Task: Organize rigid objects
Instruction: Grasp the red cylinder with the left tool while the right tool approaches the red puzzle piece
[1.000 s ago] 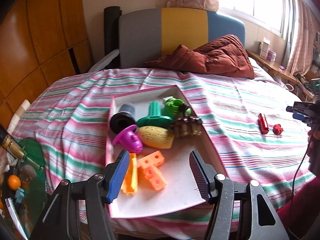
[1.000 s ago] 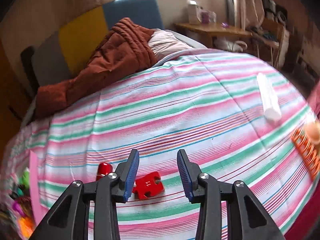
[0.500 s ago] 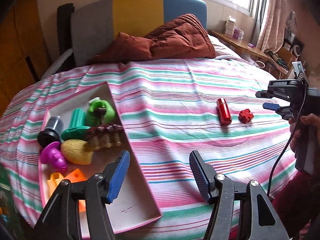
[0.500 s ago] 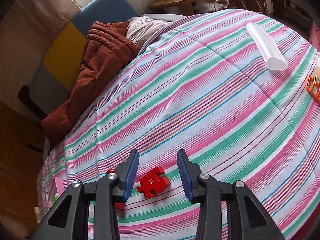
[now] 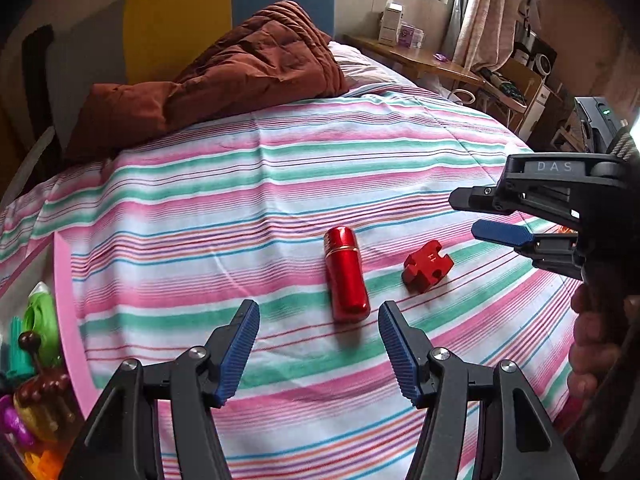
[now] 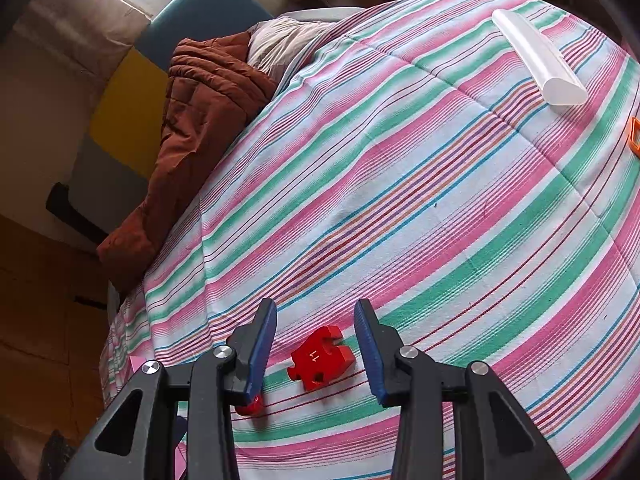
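Observation:
A red metal cylinder [image 5: 346, 274] lies on the striped bedspread [image 5: 280, 184], just beyond my left gripper [image 5: 318, 322], which is open and empty. To its right sits a red puzzle-shaped block [image 5: 427, 266]. In the right wrist view that red block [image 6: 322, 356] lies on the cover between the open fingers of my right gripper [image 6: 316, 334], untouched by them. A bit of the red cylinder [image 6: 249, 406] peeks out behind the left finger. The right gripper [image 5: 486, 216] also shows at the right edge of the left wrist view, held by a hand [image 5: 592, 344].
A pink tray [image 5: 66, 280] with several toys sits at the bed's left edge. A brown quilt [image 5: 224, 76] lies by the headboard. A white tube [image 6: 536, 64] and an orange piece [image 6: 634, 136] rest at the far right. A wooden shelf [image 5: 420, 56] lines the window wall.
My left gripper swung right, from over the pink tray to just before the red cylinder. My right gripper rolled and dipped slightly, staying over the red block.

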{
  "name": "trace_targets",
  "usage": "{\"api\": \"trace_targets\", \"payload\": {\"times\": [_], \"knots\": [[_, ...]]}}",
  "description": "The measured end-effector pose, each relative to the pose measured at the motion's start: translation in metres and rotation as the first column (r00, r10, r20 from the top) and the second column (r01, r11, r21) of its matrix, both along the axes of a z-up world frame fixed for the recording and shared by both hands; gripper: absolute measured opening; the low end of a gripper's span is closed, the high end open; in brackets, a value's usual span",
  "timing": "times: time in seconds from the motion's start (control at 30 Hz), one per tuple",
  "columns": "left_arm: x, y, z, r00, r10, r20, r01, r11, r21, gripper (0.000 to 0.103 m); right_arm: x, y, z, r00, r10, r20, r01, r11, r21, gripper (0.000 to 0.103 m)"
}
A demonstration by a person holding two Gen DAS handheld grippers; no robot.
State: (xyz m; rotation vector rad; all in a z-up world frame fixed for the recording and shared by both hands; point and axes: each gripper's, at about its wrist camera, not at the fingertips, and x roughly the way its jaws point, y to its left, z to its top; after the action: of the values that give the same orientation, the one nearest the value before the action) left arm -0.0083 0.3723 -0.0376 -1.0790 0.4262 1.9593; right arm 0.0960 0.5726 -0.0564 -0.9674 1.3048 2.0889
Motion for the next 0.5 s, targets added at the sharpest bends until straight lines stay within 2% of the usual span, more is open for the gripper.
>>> {"api": "trace_targets", "payload": {"times": [0.17, 0.23, 0.3, 0.33, 0.37, 0.5], "knots": [[-0.013, 0.03, -0.02, 1.0, -0.007, 0.029, 0.008, 1.0, -0.03, 0.062, 0.001, 0.002, -0.003, 1.0, -0.008, -0.003, 0.008, 1.0, -0.017, 0.04], [-0.019, 0.039, -0.027, 0.999, -0.001, 0.047, 0.003, 0.999, -0.036, 0.058, 0.0, 0.003, -0.004, 1.0, -0.008, -0.001, 0.008, 1.0, -0.023, 0.04], [-0.025, 0.046, -0.036, 0.998, 0.011, 0.056, -0.008, 0.998, -0.057, 0.044, -0.001, 0.003, -0.005, 1.0, -0.004, 0.003, 0.004, 1.0, -0.024, 0.04], [-0.026, 0.046, -0.038, 0.999, 0.012, 0.045, -0.01, 0.998, -0.056, 0.041, -0.002, 0.003, -0.005, 1.0, -0.001, 0.005, 0.001, 1.0, -0.022, 0.04], [-0.025, 0.045, -0.038, 1.0, 0.005, 0.012, -0.004, 0.999, -0.051, 0.029, -0.003, 0.003, -0.006, 1.0, 0.003, 0.013, -0.003, 1.0, -0.018, 0.04], [-0.021, 0.029, -0.04, 1.0, -0.01, -0.023, 0.009, 1.0, -0.03, 0.026, -0.01, 0.001, -0.012, 0.999, 0.034, 0.037, -0.033, 0.999, -0.031, 0.042]]}}
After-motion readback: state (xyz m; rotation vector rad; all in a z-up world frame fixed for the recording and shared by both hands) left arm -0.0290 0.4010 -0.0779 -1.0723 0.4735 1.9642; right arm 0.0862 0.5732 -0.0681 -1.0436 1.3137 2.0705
